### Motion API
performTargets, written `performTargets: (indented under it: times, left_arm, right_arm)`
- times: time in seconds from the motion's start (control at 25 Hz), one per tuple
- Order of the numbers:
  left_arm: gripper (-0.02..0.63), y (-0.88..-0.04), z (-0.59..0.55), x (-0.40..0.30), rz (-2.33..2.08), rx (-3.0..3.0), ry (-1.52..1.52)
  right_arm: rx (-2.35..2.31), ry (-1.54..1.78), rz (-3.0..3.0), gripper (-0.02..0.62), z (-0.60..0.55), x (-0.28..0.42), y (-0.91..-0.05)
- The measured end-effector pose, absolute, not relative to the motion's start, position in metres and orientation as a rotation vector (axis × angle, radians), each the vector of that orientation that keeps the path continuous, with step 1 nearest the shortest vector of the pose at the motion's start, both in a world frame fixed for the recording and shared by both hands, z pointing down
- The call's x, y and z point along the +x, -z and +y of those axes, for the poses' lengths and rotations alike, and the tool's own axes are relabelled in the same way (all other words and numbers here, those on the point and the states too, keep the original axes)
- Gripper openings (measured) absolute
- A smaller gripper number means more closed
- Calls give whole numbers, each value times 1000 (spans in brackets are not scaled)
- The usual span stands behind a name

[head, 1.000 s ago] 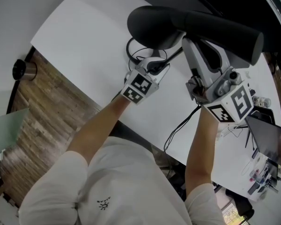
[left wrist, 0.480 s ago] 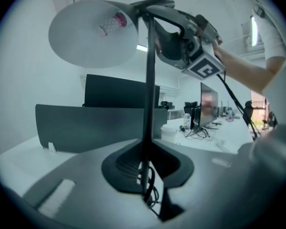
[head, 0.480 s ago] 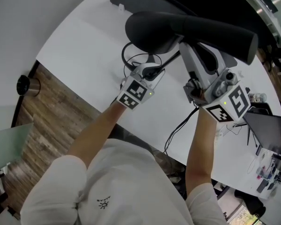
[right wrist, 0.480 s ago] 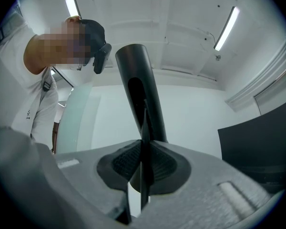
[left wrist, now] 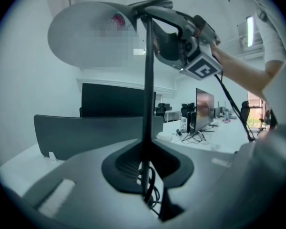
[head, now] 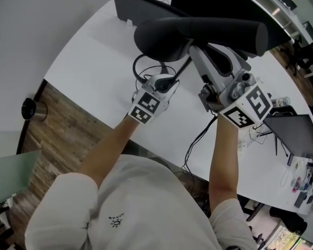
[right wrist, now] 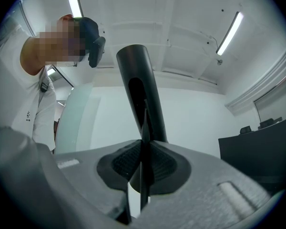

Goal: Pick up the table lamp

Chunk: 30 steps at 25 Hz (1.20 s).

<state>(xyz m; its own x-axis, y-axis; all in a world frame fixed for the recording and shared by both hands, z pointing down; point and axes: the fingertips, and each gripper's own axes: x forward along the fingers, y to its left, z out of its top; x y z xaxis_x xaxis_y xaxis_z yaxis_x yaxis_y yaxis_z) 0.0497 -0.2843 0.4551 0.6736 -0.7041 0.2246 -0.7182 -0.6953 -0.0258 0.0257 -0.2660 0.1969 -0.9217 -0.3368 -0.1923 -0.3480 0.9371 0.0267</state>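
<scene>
As its view alone shows, left claw (left wrist: 146, 178) pinches the table lamp (left wrist: 148, 80).

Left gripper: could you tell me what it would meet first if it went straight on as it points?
The left gripper is shut on the lamp stem; beyond that, the dark panel on the table seems next, though depth is unclear.

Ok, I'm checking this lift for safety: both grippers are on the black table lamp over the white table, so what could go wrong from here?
A coiled black cable, seemingly belonging to the black table lamp, lies on the white table below the left gripper; it may snag or pull taut when the lamp is carried off. The left gripper pinches only the thin black stem, so the wide shade might twist or slip in the jaws.
</scene>
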Motion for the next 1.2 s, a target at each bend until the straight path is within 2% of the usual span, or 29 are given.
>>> performTargets:
  times: [0.52, 1.2]
  left_arm:
    - [41, -416, -270, 83, -1093, 2876, -356]
    - [41, -379, -271, 87, -1064, 2938, -323]
  right_arm:
    - [-574, -63, 2879, 46, -263, 59, -158]
    - [-596, -87, 2868, 48, -261, 63, -117]
